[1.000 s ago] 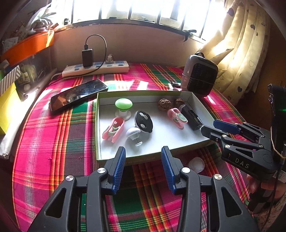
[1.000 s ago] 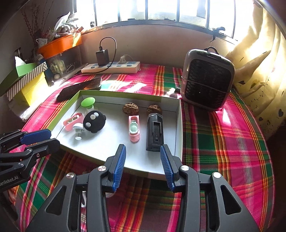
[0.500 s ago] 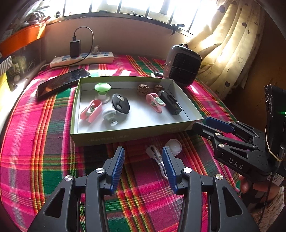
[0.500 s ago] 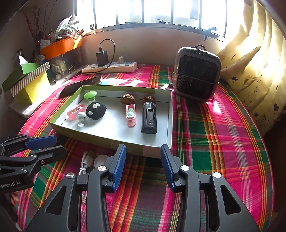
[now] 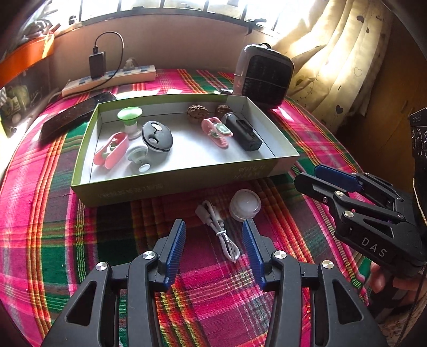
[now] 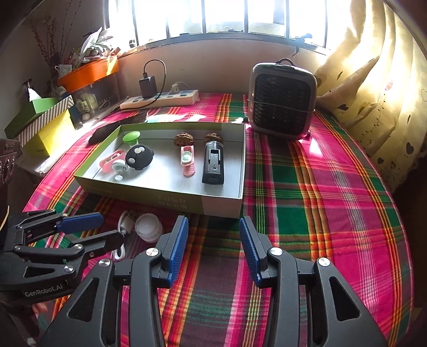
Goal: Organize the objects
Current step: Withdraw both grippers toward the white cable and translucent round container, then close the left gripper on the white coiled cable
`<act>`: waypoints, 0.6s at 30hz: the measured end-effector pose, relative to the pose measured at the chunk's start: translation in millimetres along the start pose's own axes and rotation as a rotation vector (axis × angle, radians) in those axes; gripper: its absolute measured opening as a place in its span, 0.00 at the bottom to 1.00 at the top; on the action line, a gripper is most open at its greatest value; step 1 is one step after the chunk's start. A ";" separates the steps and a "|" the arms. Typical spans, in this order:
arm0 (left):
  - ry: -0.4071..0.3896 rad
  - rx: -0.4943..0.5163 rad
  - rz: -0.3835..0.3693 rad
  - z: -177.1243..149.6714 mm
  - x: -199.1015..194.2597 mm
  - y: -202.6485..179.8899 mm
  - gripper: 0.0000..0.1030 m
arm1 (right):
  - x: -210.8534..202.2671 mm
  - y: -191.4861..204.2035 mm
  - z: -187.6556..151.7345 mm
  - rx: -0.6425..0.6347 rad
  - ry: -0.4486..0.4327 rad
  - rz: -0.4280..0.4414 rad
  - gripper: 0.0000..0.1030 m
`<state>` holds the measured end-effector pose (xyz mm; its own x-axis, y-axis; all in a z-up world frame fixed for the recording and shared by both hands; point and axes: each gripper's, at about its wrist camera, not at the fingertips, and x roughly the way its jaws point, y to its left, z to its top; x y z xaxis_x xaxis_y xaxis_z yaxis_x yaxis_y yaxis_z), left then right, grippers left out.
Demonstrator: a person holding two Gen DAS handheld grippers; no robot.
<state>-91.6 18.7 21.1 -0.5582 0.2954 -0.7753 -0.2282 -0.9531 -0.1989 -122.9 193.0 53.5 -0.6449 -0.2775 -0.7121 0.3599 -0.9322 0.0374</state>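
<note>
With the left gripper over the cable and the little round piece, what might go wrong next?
1. The white cable lies loosely coiled between the open left gripper; a pinch may catch one loop and drag the rest.
2. The round translucent cap sits just beside the cable, so it may get nudged or grabbed too.
3. The box wall stands close ahead; a low carry may hit it.

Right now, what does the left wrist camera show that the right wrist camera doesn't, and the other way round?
Only the left wrist view shows the whole white cable, lying between the open left gripper's fingers, whose jaws have just been opening. Only the right wrist view shows the stacked green and yellow boxes and the window panes. Both show the tray, the small round white jar and the fan heater.
</note>
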 end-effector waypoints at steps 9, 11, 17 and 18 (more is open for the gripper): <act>0.014 -0.010 0.052 1.4 9.3 2.2 0.42 | 1.0 -2.7 -3.0 0.004 0.004 0.014 0.41; 0.012 -0.009 0.058 2.4 10.9 1.7 0.42 | 1.8 -3.6 -2.8 0.005 0.005 0.016 0.41; 0.006 0.003 0.086 4.9 14.2 0.0 0.42 | 3.7 -3.3 -2.9 0.005 0.008 0.024 0.41; 0.006 0.013 0.092 4.8 14.5 -0.7 0.41 | 4.2 -3.1 -3.0 0.004 0.009 0.026 0.41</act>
<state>-103.3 24.0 12.9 -0.5728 0.2066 -0.7932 -0.1867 -0.9752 -0.1191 -124.7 195.5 48.3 -0.6293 -0.2997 -0.7171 0.3738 -0.9256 0.0588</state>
